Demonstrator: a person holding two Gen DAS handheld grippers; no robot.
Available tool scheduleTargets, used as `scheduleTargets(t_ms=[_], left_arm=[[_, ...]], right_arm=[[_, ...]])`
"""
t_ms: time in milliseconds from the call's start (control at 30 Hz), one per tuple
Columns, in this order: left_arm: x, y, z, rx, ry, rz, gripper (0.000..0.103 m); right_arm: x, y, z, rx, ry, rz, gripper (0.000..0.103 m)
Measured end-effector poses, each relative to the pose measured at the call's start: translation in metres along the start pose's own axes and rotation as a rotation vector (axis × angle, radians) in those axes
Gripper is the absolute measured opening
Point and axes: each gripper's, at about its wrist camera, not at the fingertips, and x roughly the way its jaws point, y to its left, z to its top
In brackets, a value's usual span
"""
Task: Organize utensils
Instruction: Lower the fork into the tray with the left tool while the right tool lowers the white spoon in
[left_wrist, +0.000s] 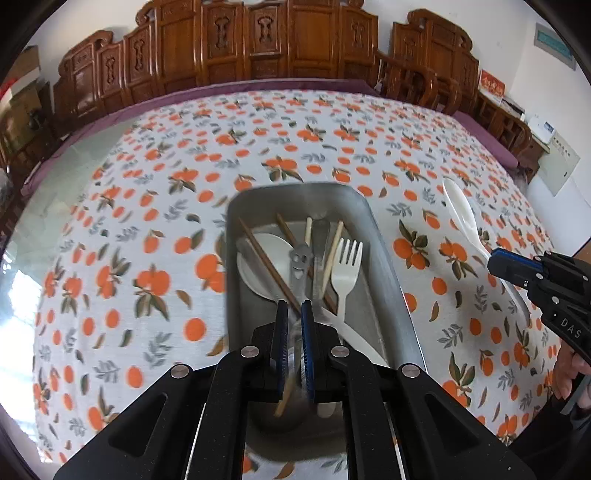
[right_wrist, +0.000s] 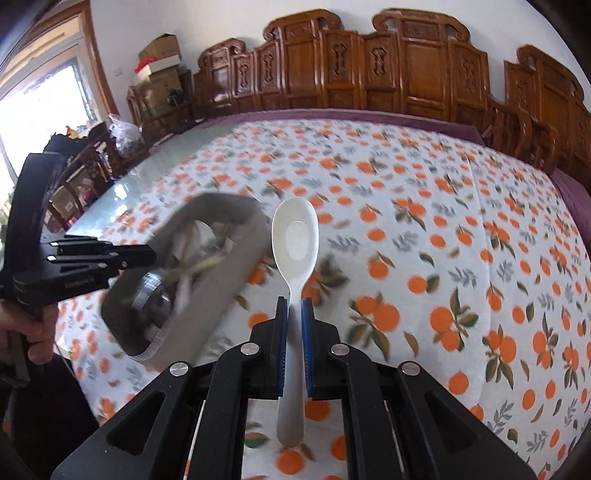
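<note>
A metal tray (left_wrist: 388, 266) sits just ahead of my left gripper (left_wrist: 294, 314), which is shut on its near wall. Inside lie a white fork (left_wrist: 345, 273), brown chopsticks (left_wrist: 269, 266), a steel utensil with a smiley cut-out (left_wrist: 300, 266), pale chopsticks (left_wrist: 332, 254) and a round white spoon bowl (left_wrist: 258, 273). My right gripper (right_wrist: 294, 310) is shut on the handle of a white spoon (right_wrist: 293, 240), bowl pointing away, held above the cloth. In the right wrist view the tray (right_wrist: 207, 314) is blurred at the left, with the left gripper (right_wrist: 151, 256) on its rim. The spoon (left_wrist: 461, 214) and right gripper (left_wrist: 495, 260) show right of the tray.
An orange-print tablecloth (right_wrist: 443, 258) covers the table; bare glass (left_wrist: 74, 177) shows at its left side. Carved wooden chairs (left_wrist: 258, 48) line the far edge. A hand (right_wrist: 33, 332) holds the left gripper's handle. Boxes (right_wrist: 162, 55) are stacked in the far corner.
</note>
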Motion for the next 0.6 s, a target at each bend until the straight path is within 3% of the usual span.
scheduleTargets(t_ms=[233, 600], left_arm=[[-0.037, 0.018, -0.003, -0.022, -0.056, -0.010, 0.006], [-0.070, 0.047, -0.011, -0.055, -0.106, -0.013, 0.006]], right_arm=[[-0.002, 0.049, 0.024, -0.001, -0.026, 0.081, 0.009], [0.056, 0.096, 0.040, 0.053, 0.055, 0.124, 0.009]])
